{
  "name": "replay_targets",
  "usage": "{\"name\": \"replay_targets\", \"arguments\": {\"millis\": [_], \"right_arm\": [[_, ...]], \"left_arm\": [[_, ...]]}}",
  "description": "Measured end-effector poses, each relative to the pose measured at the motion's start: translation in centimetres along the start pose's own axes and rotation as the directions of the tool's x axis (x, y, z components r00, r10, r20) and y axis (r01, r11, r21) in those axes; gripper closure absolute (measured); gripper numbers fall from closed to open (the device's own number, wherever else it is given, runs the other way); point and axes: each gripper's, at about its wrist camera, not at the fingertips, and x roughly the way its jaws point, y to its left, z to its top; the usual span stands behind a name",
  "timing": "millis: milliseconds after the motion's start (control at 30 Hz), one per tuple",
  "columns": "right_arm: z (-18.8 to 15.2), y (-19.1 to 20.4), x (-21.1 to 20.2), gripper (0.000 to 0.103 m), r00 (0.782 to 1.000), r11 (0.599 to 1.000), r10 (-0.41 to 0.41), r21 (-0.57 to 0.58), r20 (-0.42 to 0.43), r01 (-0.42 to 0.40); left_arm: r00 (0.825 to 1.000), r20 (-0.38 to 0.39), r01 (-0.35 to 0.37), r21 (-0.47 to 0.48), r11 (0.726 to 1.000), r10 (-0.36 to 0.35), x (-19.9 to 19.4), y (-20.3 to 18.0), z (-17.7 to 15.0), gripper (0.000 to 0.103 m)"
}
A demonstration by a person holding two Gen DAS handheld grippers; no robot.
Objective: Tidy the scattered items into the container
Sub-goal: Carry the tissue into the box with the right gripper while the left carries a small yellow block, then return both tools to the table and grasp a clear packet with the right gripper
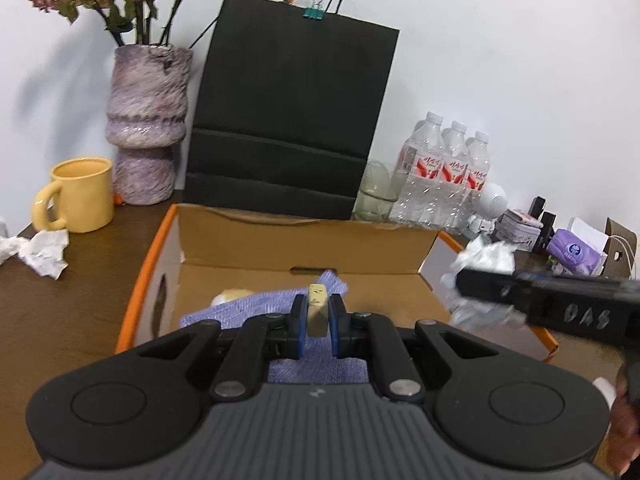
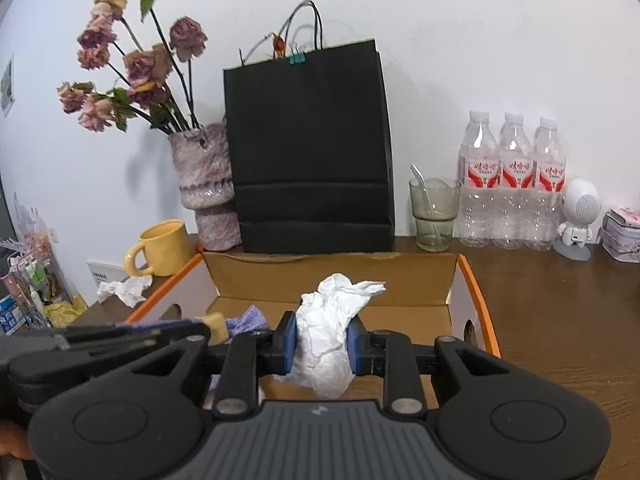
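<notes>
left gripper (image 1: 317,322) clamps stiff eraser (image 1: 317,308) | right gripper (image 2: 321,344) pinches soft, light tissue (image 2: 330,332) mid-wad | both over box (image 2: 476,292)

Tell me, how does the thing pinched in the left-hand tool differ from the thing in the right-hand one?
The left gripper pinches a small beige block, firm and straight-edged; the right gripper holds a crumpled white tissue, soft and shapeless. The block fits narrowly between nearly closed jaws; the tissue bulges out above and below wider-set ones. Both hang over the open cardboard box.
</notes>
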Motion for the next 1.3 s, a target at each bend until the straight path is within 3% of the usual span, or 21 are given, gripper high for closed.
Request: {"name": "replay_targets", "arguments": {"millis": [33,67,100,133,167,200,367,500,900,1300], "right_arm": [[-0.1,-0.1,0.2,0.065,1.000,1.000,-0.009,0.001,-0.010,0.009],[-0.1,-0.2,0.5,0.055,0.999,1.000,-0.024,-0.001,-0.022,0.024],[-0.1,-0.2,0.7,0.026,0.998,0.999,-0.045,-0.001,-0.034,0.045],[-0.1,-0.2,0.7,0.012,0.997,0.997,-0.071,-0.003,-0.036,0.071],[-0.1,-0.3,0.7,0.009,0.994,0.994,-0.105,-0.007,-0.028,0.105],[0.1,-0.5,0.5,0.005,0.993,0.993,-0.116,-0.007,-0.024,0.116],[0.2,-1.1,0.5,0.000,0.992,0.993,-0.118,0.011,-0.038,0.118],[0.2,-1.2,0.5,0.000,0.992,0.993,-0.117,0.009,-0.042,0.118],[0.3,-1.1,0.1,0.000,0.993,0.994,-0.110,0.006,-0.039,0.111],[-1.2,-1.4,-8.4,0.000,0.993,0.996,-0.076,-0.041,0.087,0.080]], "left_arm": [[1.000,0.001,0.012,-0.001,1.000,-0.012,0.1,-0.1,0.1,0.089],[1.000,0.003,0.024,-0.006,1.000,-0.024,0.1,-0.2,0.2,0.077],[1.000,0.005,0.027,-0.012,1.000,-0.027,0.0,-0.2,0.2,0.051],[1.000,0.006,-0.006,-0.019,1.000,0.006,0.0,-0.2,0.3,0.040],[0.998,0.007,-0.063,-0.022,0.998,0.064,-0.1,-0.2,0.4,0.016],[0.994,0.012,-0.111,-0.024,0.994,0.111,-0.2,-0.2,0.5,0.001],[0.993,0.019,-0.116,-0.072,0.991,0.118,-0.9,0.7,0.9,0.000],[0.989,0.019,-0.148,-0.043,0.988,0.149,-1.0,0.3,1.1,0.000],[0.988,0.028,-0.152,-0.026,0.988,0.152,-1.7,-0.3,1.2,0.000],[0.989,0.083,-0.123,-0.013,0.992,0.124,-8.4,-1.6,-0.5,0.000]]}}
